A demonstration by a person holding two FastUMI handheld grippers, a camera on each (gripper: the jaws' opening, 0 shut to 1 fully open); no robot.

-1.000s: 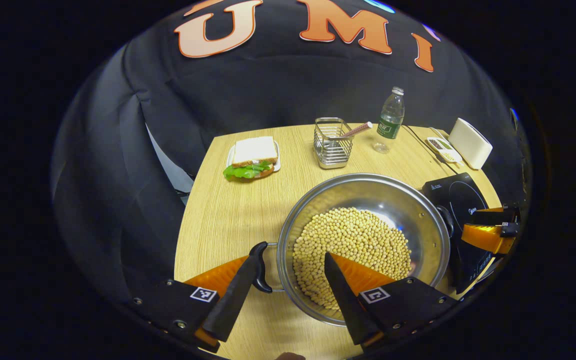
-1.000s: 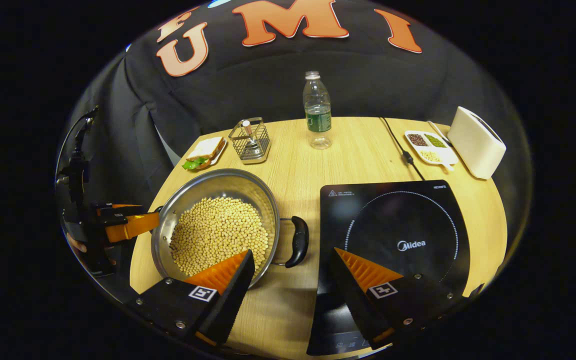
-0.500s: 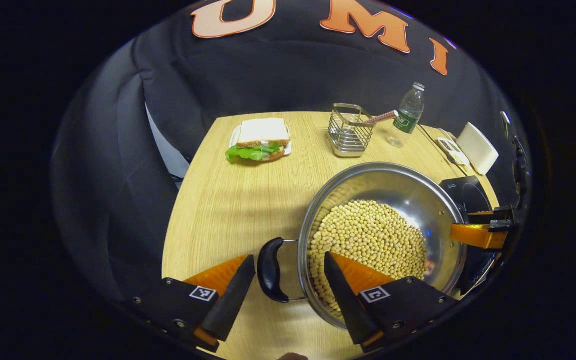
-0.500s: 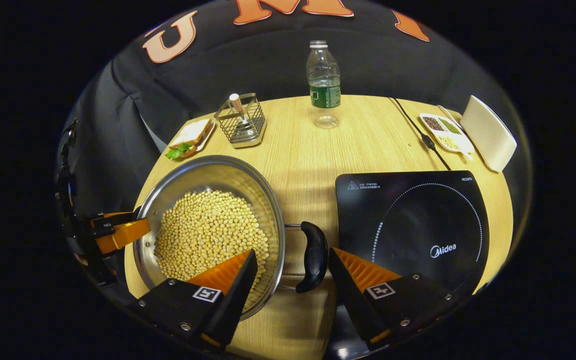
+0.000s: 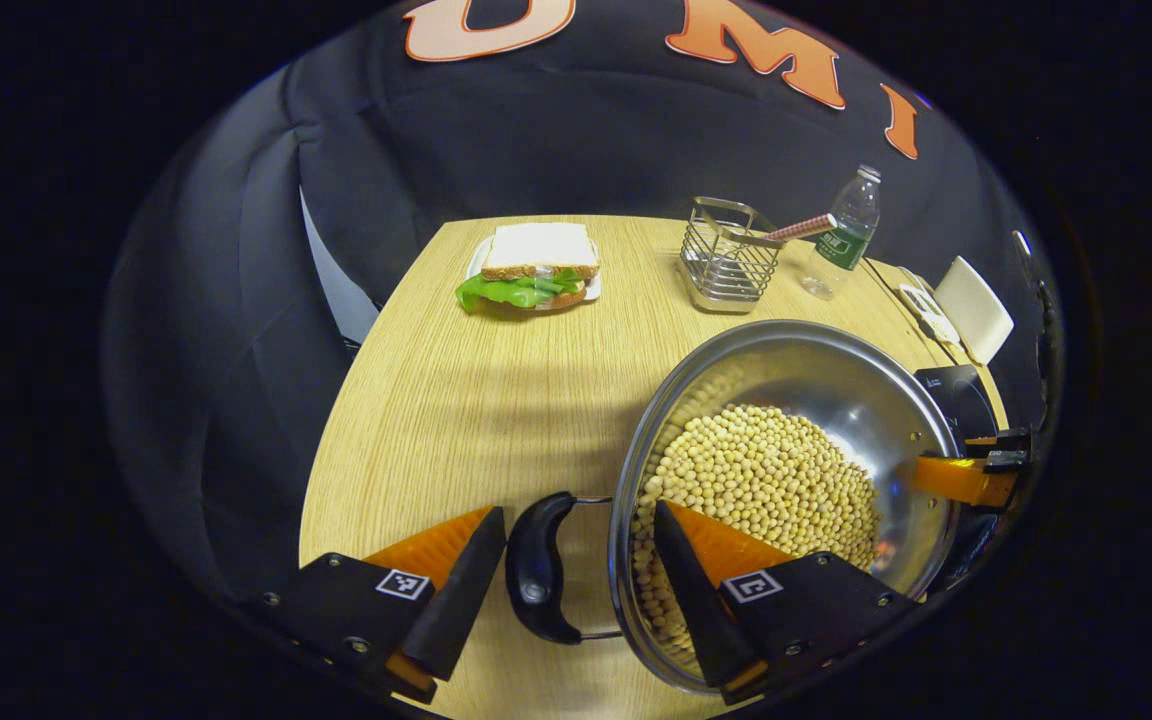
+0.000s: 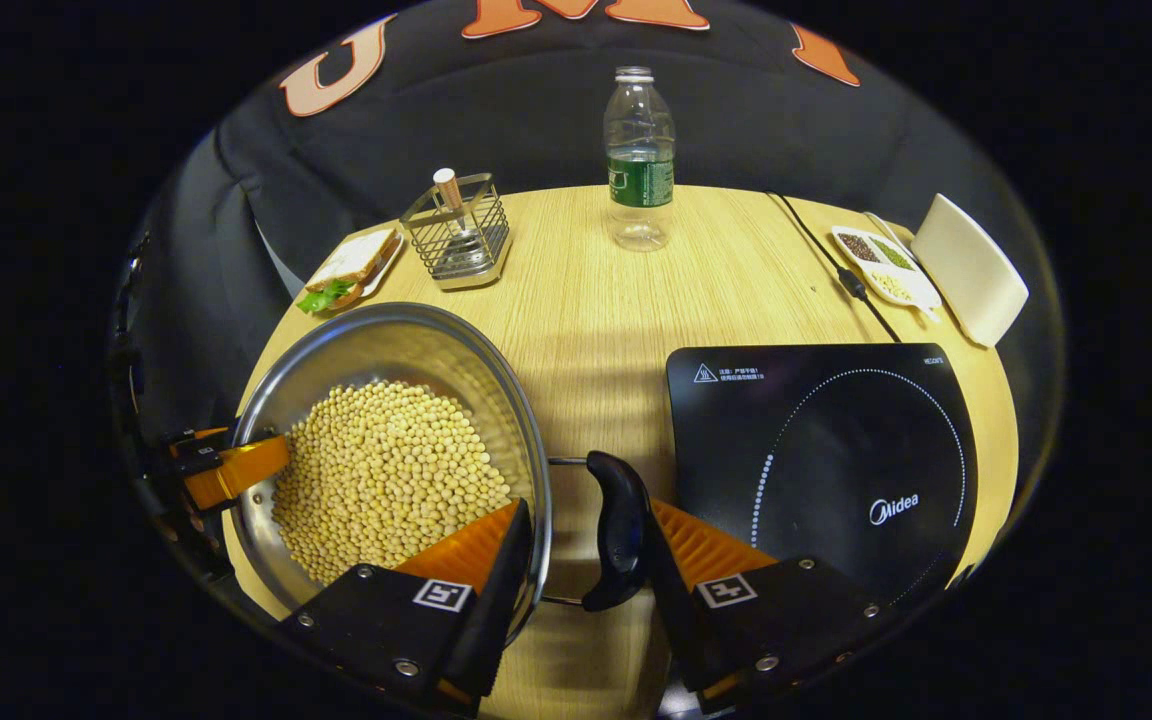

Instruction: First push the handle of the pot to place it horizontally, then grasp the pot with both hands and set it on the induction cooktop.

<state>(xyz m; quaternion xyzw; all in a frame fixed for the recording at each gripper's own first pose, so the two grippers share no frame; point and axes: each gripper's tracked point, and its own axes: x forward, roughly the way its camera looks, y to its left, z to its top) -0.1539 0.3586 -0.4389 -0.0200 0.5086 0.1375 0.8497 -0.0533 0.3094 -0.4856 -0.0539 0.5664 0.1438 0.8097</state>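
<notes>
Since it is loaded with pale dried soybeans, the wide stainless-steel pot (image 6: 386, 440) on the wooden worktop (image 6: 616, 300), left of the black induction cooktop (image 6: 826, 450), should lift heavy, rigid and spill-prone. Grip points: left black loop handle (image 5: 536, 565), right black loop handle (image 6: 621, 530). Left gripper (image 5: 576, 560) jaws spread around its handle; right gripper (image 6: 586, 545) jaws likewise unclenched, one finger touching.

Your steel pot (image 6: 386, 400), full of pale beans, sits left of the black induction cooktop (image 6: 826, 450); both handles lie horizontal.
</notes>
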